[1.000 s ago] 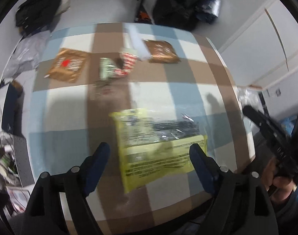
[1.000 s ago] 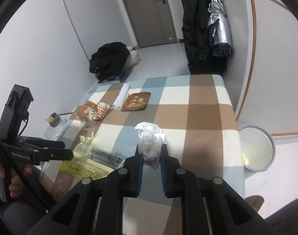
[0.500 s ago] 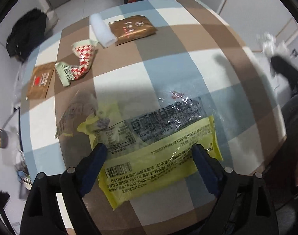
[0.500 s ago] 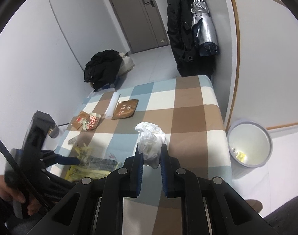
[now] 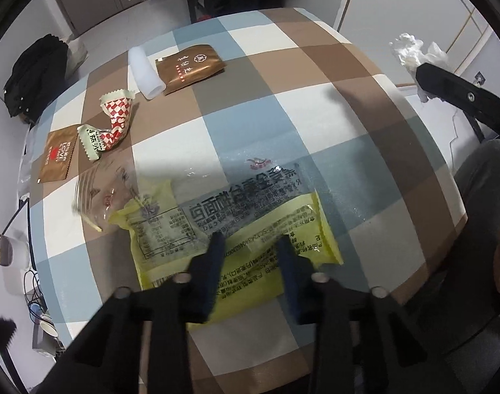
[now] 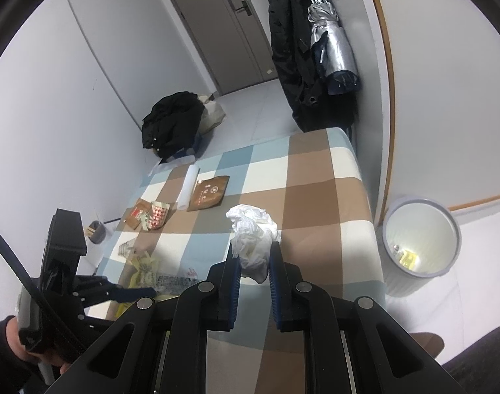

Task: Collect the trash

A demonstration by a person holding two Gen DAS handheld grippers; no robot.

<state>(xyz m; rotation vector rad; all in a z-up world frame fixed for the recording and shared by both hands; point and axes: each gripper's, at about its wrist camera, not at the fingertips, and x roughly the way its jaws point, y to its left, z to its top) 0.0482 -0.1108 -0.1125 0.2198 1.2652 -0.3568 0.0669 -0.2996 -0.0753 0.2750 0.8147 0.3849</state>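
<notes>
A large yellow and clear noodle wrapper lies on the checked table near its front edge. My left gripper has its fingers partly closed, pressing down on the wrapper's near yellow part, which puckers between them. My right gripper is shut on a crumpled white tissue and holds it above the table's right side; the tissue also shows in the left wrist view. A grey waste bin stands on the floor right of the table.
Further trash lies at the table's far left: a brown sachet, a white tube, a red checked wrapper, a brown packet, a clear wrapper. A black coat lies on the floor.
My left gripper's fingers have closed in from wide open and come down onto the yellow wrapper. My right gripper has lifted slightly toward the bin side, still holding the tissue.
</notes>
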